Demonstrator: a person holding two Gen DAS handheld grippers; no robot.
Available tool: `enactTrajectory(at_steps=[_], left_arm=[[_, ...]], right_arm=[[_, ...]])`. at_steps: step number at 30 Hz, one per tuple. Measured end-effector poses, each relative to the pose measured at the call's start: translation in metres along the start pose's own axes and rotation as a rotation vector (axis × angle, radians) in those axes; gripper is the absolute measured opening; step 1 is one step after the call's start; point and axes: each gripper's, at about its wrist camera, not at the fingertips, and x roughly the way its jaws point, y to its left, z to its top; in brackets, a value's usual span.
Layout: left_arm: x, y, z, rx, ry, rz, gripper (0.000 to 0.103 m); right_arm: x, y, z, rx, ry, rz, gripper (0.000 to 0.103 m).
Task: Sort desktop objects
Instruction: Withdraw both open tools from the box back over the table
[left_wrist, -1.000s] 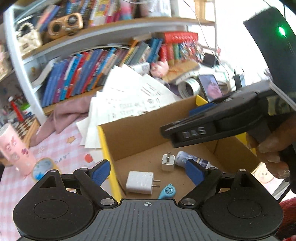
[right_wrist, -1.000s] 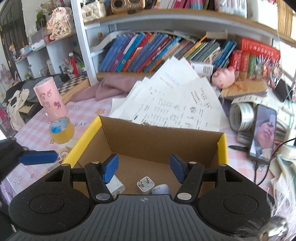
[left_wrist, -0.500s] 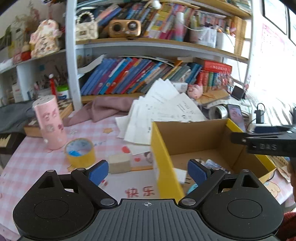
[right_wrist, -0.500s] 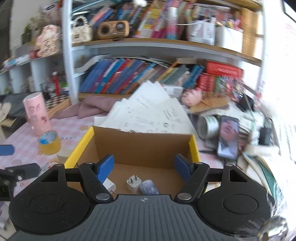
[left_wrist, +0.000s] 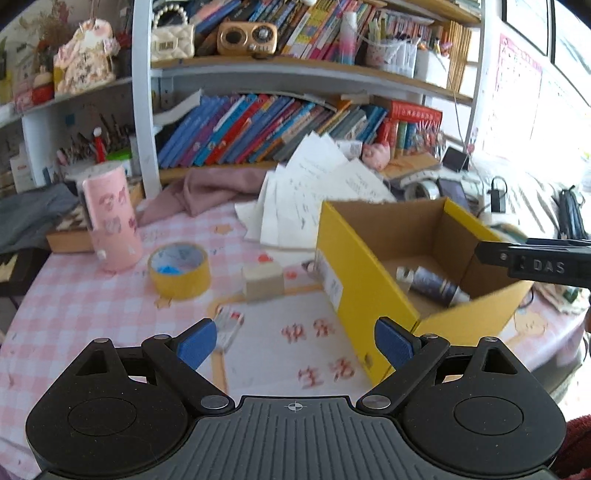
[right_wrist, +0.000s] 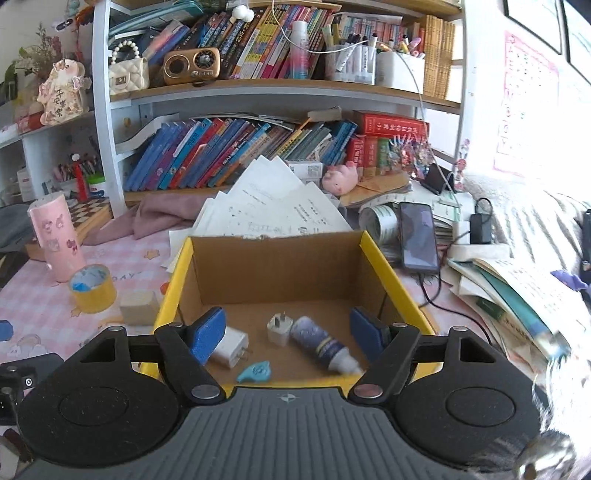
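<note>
Low in the right wrist view, the right gripper (right_wrist: 288, 334) hangs empty over the near rim of the yellow cardboard box (right_wrist: 384, 266), its jaws having just been opening; inside lie a white charger (right_wrist: 231, 347), a small plug (right_wrist: 279, 328), a bottle (right_wrist: 323, 345) and a blue clip (right_wrist: 255, 372). At the bottom of the left wrist view, the left gripper (left_wrist: 294, 341) is spread wide and empty over the pink checked tablecloth (left_wrist: 74, 314). Farther up-left sit a small pack (left_wrist: 229, 325), a beige block (left_wrist: 263, 282), a yellow tape roll (left_wrist: 180, 270) and a pink cup (left_wrist: 112, 221).

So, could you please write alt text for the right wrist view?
An open right gripper hovers over a yellow cardboard box holding two white plug adapters, a small dark bottle and a blue teardrop-shaped trinket. Behind it stand loose papers and bookshelves.
</note>
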Motion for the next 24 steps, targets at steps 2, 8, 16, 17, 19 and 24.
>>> enactTrajectory(at_steps=[2,8,16,17,19,24], left_arm=[[-0.007,0.007,-0.005,0.012,-0.002,-0.011,0.094],[-0.020,0.024,-0.030,0.039,0.036,-0.045,0.094],[-0.041,0.050,-0.055,0.041,0.067,-0.021,0.094],[-0.042,0.053,-0.057,0.039,0.073,-0.012,0.094],[-0.045,0.060,-0.062,0.034,0.085,0.002,0.094],[-0.054,0.075,-0.066,0.013,0.081,0.035,0.094]], right_arm=[[-0.007,0.008,-0.010,0.018,0.023,-0.012,0.074],[-0.028,0.036,-0.043,0.032,0.071,-0.029,0.075],[-0.040,0.078,-0.062,0.012,0.118,0.024,0.075],[-0.040,0.083,-0.063,0.005,0.125,0.036,0.075],[-0.039,0.095,-0.065,-0.013,0.139,0.062,0.075],[-0.037,0.121,-0.062,-0.064,0.152,0.117,0.075]])
